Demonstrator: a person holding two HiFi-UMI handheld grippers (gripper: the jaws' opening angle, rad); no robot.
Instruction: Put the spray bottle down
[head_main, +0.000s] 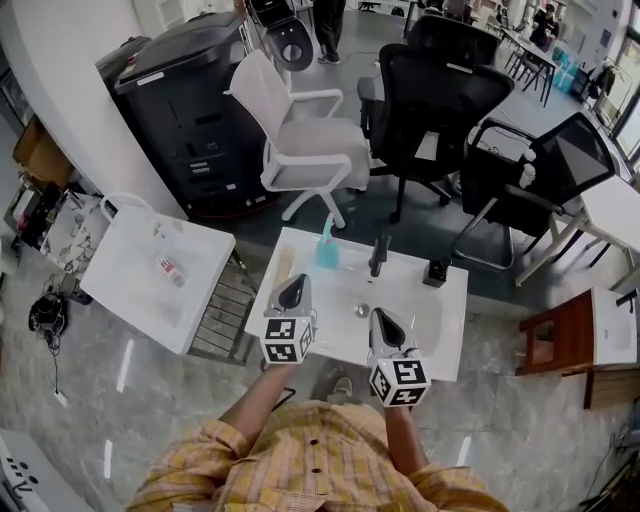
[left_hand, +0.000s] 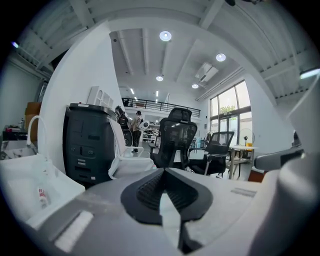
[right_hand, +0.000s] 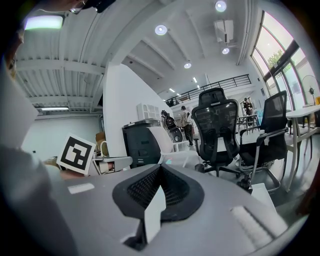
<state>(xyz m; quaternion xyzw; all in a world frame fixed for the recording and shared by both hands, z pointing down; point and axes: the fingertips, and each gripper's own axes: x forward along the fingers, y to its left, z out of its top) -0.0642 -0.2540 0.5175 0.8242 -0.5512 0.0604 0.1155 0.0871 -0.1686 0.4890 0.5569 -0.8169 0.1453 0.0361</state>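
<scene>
Before you: white rectangular washbasin (head_main: 442, 322), translucent blue spray bottle (head_main: 327, 250) on its far rim, black tap (head_main: 378, 256) right of it, black mesh chair (head_main: 440, 100) behind.

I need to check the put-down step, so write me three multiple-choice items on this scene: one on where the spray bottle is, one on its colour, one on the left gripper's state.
1. Where is the spray bottle?
A) standing on the white washbasin's back rim, left of the black tap
B) lying in its bowl
C) held up in the air

2. What colour is it?
A) red
B) yellow
C) light blue

3. How is the left gripper?
A) wide open
B) shut and empty
C) shut on the bottle

Answers:
1 A, the head view shows it standing there.
2 C, its body is pale blue against the white basin.
3 B, the left gripper view shows the pads together with nothing between them.
</scene>
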